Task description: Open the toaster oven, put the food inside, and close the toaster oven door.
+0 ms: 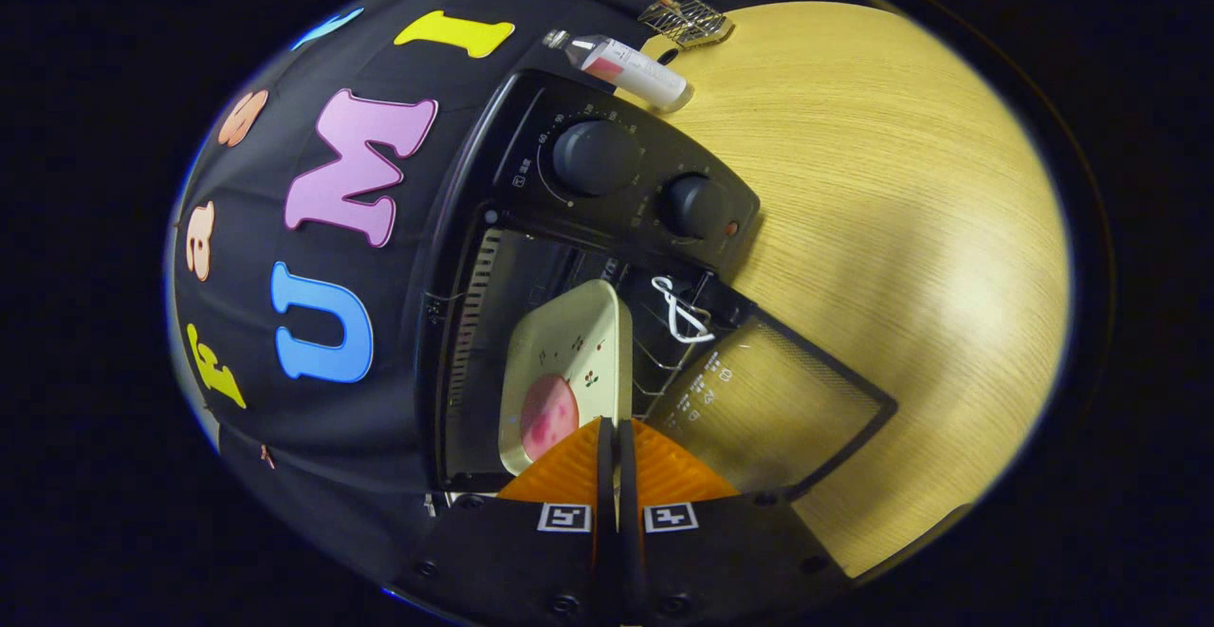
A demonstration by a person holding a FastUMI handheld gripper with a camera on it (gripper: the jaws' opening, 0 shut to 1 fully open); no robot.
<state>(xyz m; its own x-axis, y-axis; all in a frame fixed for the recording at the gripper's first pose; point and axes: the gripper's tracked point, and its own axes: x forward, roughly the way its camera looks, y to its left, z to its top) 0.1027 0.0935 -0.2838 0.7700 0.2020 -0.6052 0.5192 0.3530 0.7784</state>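
At lower centre, the tongs [616,437] pinch the rim of the stiff, probably slippery tray [579,342] with pink food [548,415] inside the open toaster oven [607,200].

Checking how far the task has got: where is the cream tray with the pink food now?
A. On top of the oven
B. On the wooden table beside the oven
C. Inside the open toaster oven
C: the tray pinched by the gripper sits inside the toaster oven, whose door hangs open.
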